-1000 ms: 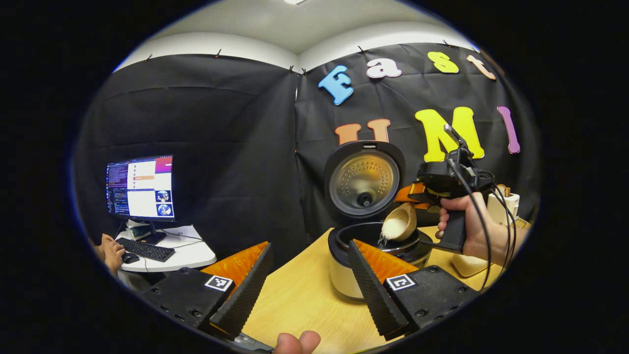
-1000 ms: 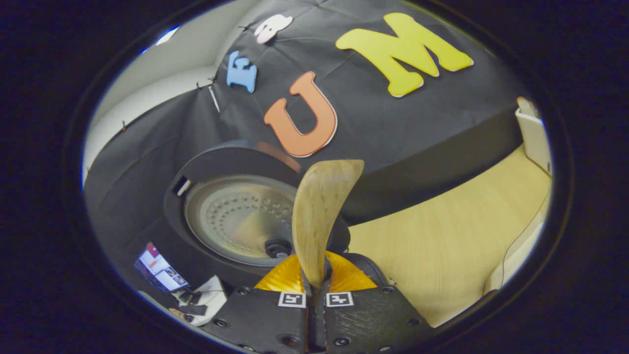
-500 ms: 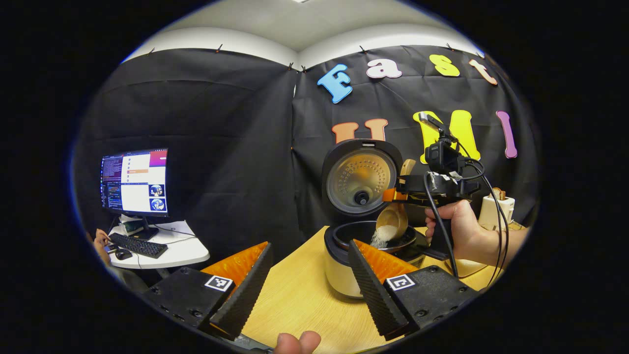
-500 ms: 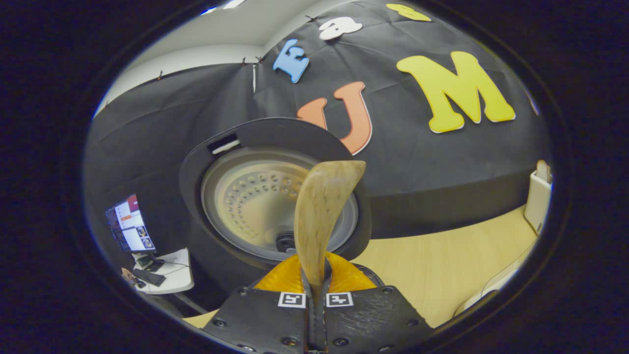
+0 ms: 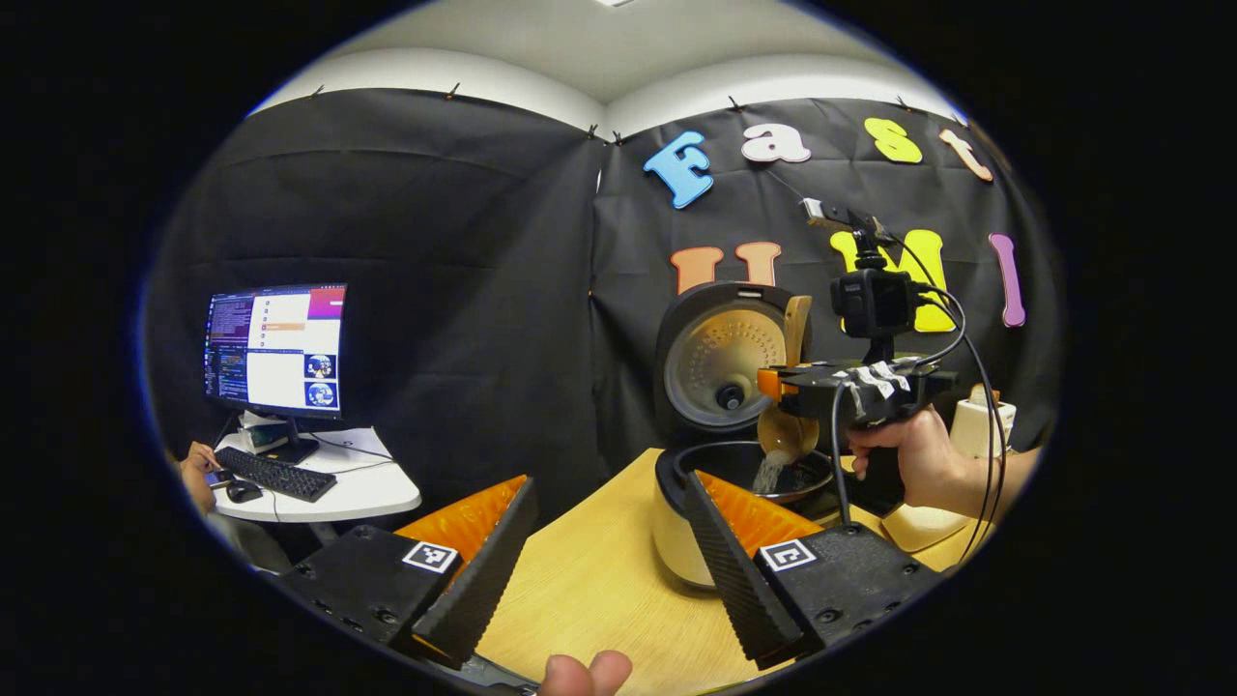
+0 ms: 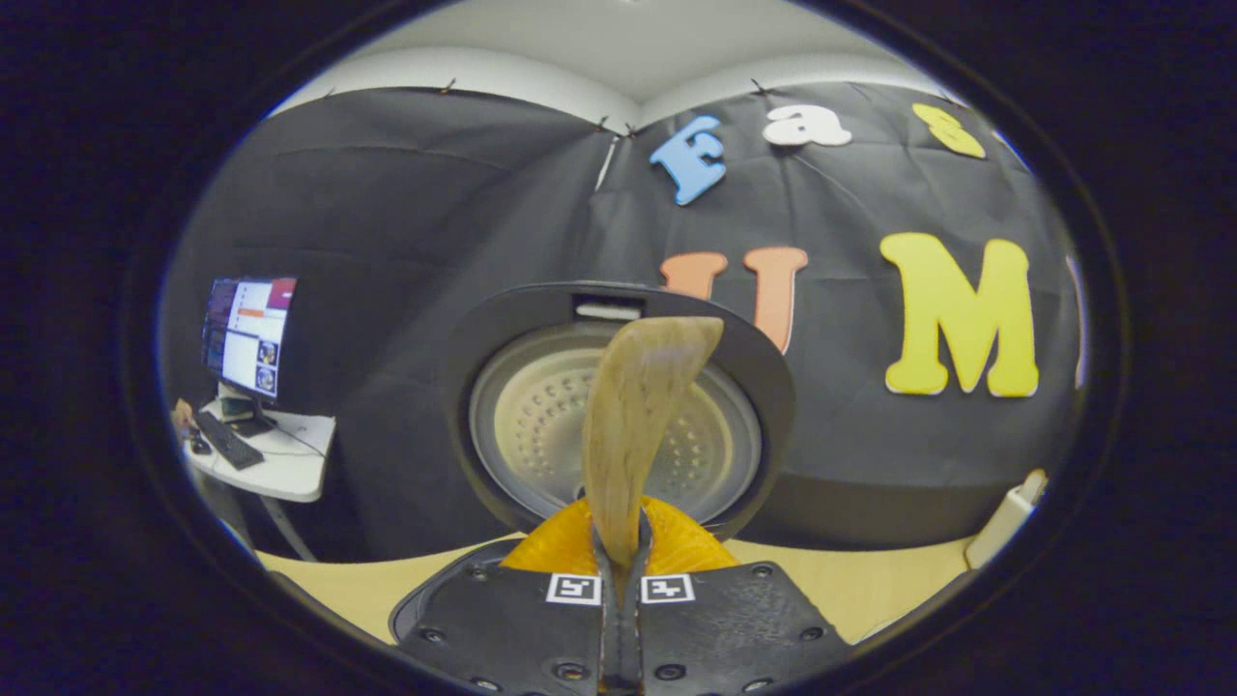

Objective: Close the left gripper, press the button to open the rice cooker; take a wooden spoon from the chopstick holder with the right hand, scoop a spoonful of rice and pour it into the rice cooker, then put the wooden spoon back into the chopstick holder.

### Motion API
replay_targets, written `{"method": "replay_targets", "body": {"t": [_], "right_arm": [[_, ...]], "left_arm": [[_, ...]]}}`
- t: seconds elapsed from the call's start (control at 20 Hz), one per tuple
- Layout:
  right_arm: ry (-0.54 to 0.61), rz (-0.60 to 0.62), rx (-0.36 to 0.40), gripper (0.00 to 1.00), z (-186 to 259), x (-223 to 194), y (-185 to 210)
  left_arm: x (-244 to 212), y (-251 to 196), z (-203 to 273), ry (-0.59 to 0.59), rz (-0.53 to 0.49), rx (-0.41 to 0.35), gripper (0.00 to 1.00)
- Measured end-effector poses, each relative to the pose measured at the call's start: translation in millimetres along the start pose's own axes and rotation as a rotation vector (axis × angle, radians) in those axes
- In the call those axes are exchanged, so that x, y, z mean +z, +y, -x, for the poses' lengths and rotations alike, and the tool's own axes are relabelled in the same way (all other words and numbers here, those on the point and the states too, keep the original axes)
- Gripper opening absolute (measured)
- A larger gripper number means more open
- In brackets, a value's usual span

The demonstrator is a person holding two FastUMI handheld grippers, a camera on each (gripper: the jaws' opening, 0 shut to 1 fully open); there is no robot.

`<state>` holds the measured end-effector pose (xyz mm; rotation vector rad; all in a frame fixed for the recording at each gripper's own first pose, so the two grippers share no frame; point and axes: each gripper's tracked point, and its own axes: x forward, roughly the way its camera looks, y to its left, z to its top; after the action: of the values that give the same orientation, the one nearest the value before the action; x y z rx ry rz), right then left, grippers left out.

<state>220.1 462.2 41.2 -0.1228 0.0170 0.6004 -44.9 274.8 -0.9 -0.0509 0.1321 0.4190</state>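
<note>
The right hand-held gripper [image 6: 618, 551] was clenched on the handle of the wooden spoon [image 6: 633, 425], both fingers pressed against it with almost no gap between them. In the right gripper view the handle rose from between the fingers and curved up in front of the raised lid [image 6: 618, 406] of the rice cooker. In the left gripper view the same hand-held gripper [image 5: 773, 387], held by a hand [image 5: 913, 462], hung above the open rice cooker [image 5: 676, 527]. The spoon [image 5: 788, 430] was tipped bowl-down over the dark inner pot [image 5: 715, 462], and a thin stream of white rice [image 5: 768, 474] fell from its bowl into the pot. The handle end stuck up above the fingers, beside the lid [image 5: 730, 358], which stood upright at the back of the cooker.

The left hand-held gripper [image 5: 609, 527] was released, its two fingers spread wide apart at the bottom of its own view, holding nothing and touching nothing. It hovered over the pale wooden desk [image 5: 589, 590], near the cooker's left side. A fingertip of the hand carrying it showed at the lower edge.

Behind the right hand stood a cream-coloured chopstick holder [image 5: 981, 425] at the desk's far right. To the far left, a monitor [image 5: 275, 350] and keyboard [image 5: 275, 474] sat on a small white table [image 5: 358, 493], with another person's hand [image 5: 198, 469] at it.
</note>
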Motion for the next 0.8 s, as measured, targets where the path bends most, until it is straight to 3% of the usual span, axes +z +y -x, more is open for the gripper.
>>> {"method": "replay_targets", "body": {"t": [0.45,0.7,0.8], "right_arm": [[-0.069,0.163,-0.023,0.0,4.0,14.4,5.8],[-0.041,0.086,-0.009,0.0,4.2,7.6,6.4],[-0.023,-0.002,0.005,0.0,3.1,2.7,6.7]], "left_arm": [[7.2,2.6,4.2,-0.02,0.002,-0.004,0.97],[6.8,5.1,3.1,-0.021,0.016,-0.001,0.97],[4.5,4.1,2.3,-0.011,0.021,0.0,0.97]]}}
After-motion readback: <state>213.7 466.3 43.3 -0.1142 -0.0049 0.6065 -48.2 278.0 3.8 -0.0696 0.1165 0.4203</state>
